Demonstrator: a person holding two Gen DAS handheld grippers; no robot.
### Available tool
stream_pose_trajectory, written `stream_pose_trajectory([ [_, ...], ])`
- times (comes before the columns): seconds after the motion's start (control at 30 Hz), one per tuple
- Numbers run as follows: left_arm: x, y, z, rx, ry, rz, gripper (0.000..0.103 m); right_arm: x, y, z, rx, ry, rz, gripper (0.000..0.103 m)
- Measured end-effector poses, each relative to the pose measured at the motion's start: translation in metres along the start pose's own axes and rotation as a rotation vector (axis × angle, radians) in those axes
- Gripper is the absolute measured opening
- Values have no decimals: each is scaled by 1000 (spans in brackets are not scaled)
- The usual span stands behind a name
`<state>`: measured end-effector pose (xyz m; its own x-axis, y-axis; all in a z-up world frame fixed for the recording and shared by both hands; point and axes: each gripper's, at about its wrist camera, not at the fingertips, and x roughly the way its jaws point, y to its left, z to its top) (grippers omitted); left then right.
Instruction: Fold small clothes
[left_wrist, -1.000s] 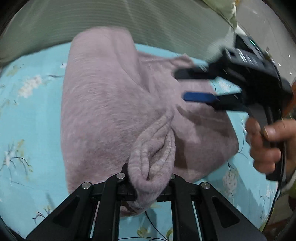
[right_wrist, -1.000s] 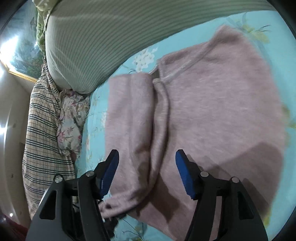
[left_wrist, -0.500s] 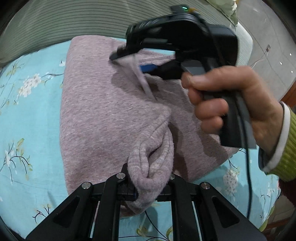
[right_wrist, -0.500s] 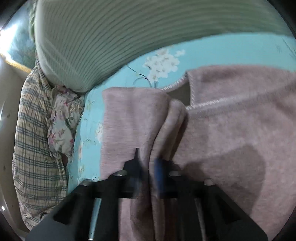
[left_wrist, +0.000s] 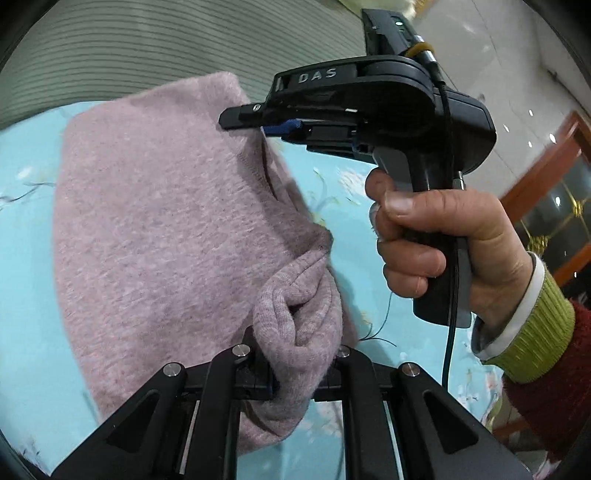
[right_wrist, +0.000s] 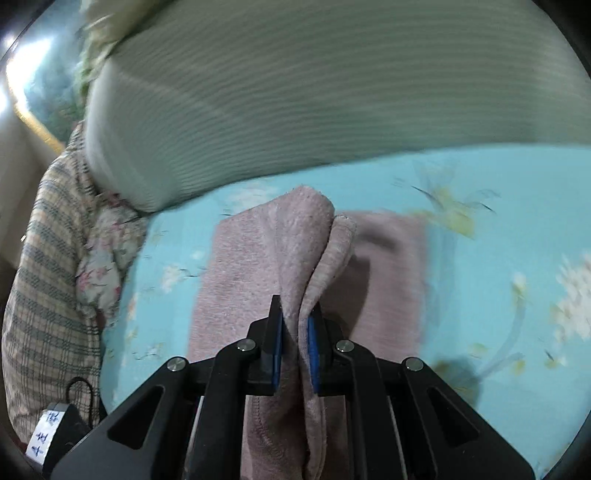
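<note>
Sweater held at two edges, fold can slip

Sweater (left_wrist: 159, 229) is a small pinkish-mauve knit with a fuzzy face and a ribbed cuff or hem. It lies partly on the light blue flowered bedsheet (left_wrist: 29, 258), and one side of it is lifted up from the sheet. In the left wrist view the ribbed end is bunched into a thick roll between the jaws of the left gripper (left_wrist: 299, 365), which are closed on it. The right gripper (right_wrist: 295, 350) has its blue pads pressed close together on a doubled edge of the same garment, so that both layers stand up between them like a ridge. In the left view the right hand (left_wrist: 436, 251) squeezes the trigger handle, and the tips of that gripper meet the cloth near the neckline seam.

My judgement of the risks: the left grip holds a bulky roll and not a flat edge, so the knit may creep out when it is pulled, and the fold line would then become crooked. The right grip holds two layers; if one layer escapes, the upper part opens again. The fuzzy cloth also clings to itself, so the lifted side may drag the lower part over the sheet.

Behind the garment lies a green striped pillow (right_wrist: 314, 92), and at the left side a checked blanket (right_wrist: 40, 258)
</note>
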<state>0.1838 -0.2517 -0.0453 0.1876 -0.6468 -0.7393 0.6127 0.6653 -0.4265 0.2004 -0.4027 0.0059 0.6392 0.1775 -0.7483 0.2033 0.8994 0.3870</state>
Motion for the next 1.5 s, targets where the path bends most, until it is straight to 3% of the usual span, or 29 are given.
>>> stream_pose_trajectory([
  [0.1, 16, -11, 1, 25, 29, -22, 11, 0, -22, -5, 51, -9, 1, 13],
  [0.2, 30, -19, -1, 69, 54, 3, 12, 5, -33, -6, 63, -4, 6, 13],
  [0.37, 49, -10, 4, 37, 99, 0, 12, 11, -38, -8, 62, -3, -6, 14],
  [0.43, 52, -1, 3, 26, 106, -11, 13, 10, -39, -9, 67, -1, -22, 19],
  [0.53, 45, 9, 4, 19, 119, -22, 22, -2, -40, -10, 103, -19, -29, 44],
  [0.6, 38, 15, 2, 16, 121, -19, 40, -17, -40, -15, 127, -64, -16, 68],
  [0.63, 29, 21, -2, 10, 118, -16, 53, -24, -40, -20, 132, -86, -23, 73],
  [0.67, 22, 26, -4, 5, 110, -18, 58, -29, -39, -24, 135, -97, -28, 77],
  [0.87, -31, 78, -19, -89, 66, 26, 69, -33, -44, -58, 185, -38, 1, 78],
  [1.07, -48, 148, -15, -258, 44, 84, 70, -21, -49, -75, 214, 3, 23, 78],
  [1.33, -23, 167, 7, -364, 51, 61, 73, 5, -52, -67, 190, 52, 43, 78],
  [1.5, 17, 177, 25, -409, 74, 43, 76, 22, -54, -56, 171, 57, 85, 78],
])
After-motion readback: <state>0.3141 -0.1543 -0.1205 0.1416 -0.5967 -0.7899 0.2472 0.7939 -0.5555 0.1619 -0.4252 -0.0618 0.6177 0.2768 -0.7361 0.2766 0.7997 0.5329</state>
